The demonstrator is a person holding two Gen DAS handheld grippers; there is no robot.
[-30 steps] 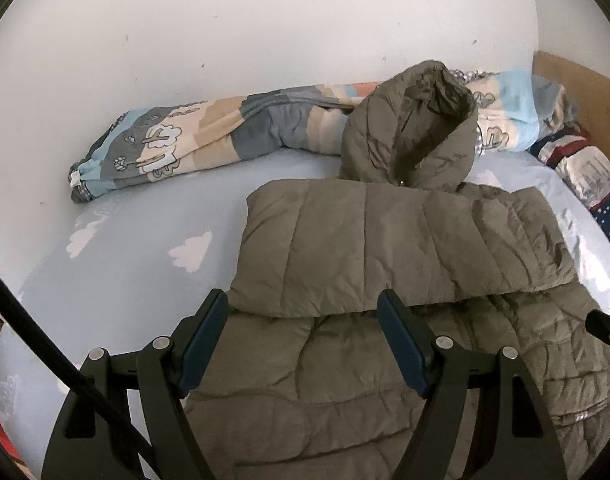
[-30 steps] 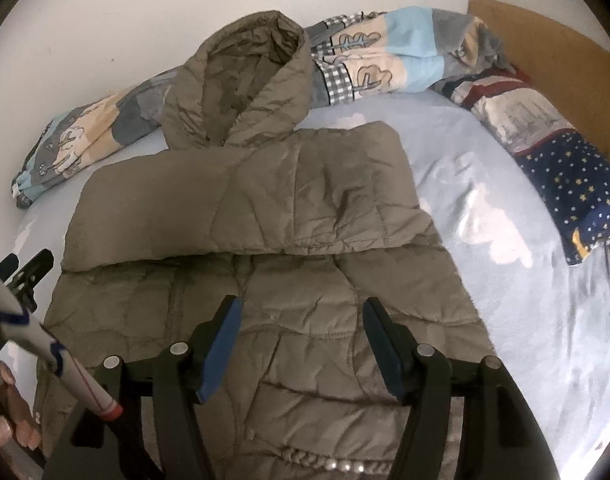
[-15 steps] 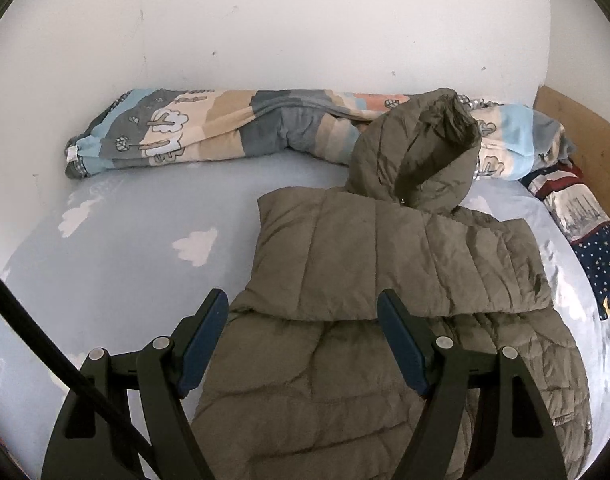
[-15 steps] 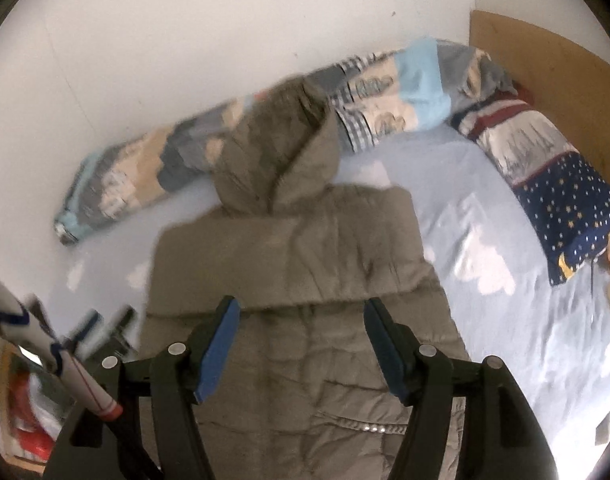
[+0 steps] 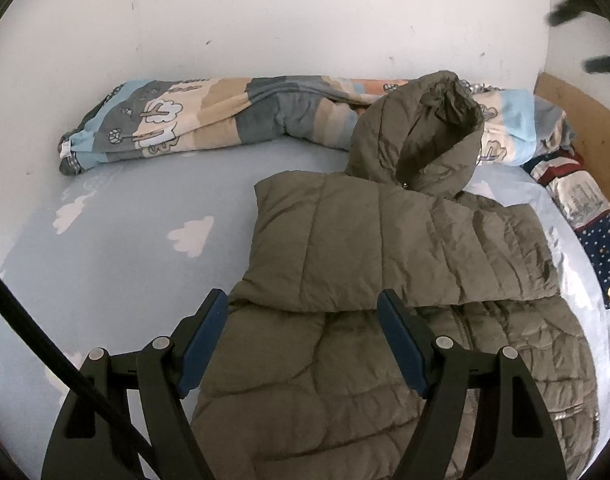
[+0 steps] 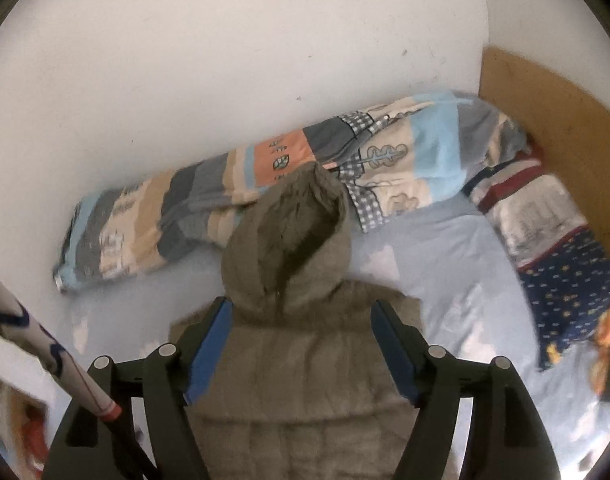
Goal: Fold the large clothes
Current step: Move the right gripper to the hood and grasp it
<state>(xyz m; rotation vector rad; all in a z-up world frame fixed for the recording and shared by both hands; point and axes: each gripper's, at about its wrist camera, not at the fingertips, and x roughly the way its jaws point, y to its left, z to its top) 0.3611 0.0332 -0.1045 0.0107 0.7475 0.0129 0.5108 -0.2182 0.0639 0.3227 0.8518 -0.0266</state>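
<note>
The jacket [image 5: 385, 280] lies flat on the bed [image 5: 125, 248], olive and quilted, with both sleeves [image 5: 405, 248] folded across the chest as one band. The hood [image 5: 417, 140] stands upright at the far end and leans on the quilt [image 5: 209, 116].

The quilt is rolled along the wall [image 5: 265, 20] at the back. A pillow [image 5: 585, 216] lies at the right edge of the bed, against the headboard [image 6: 565, 128]. A white pole [image 6: 45, 352] crosses the lower left of the right wrist view.

The left gripper [image 5: 303, 340] hovers above the jacket's lower body, fingers [image 5: 203, 340] wide, nothing between them. The right gripper [image 6: 301, 344] is above the jacket, aimed at the hood base; its fingers [image 6: 393, 348] have just been opening and stand wide and empty.

Open sheet lies left of the jacket, up to the quilt. A narrower strip of sheet runs between jacket and pillow on the right.
</note>
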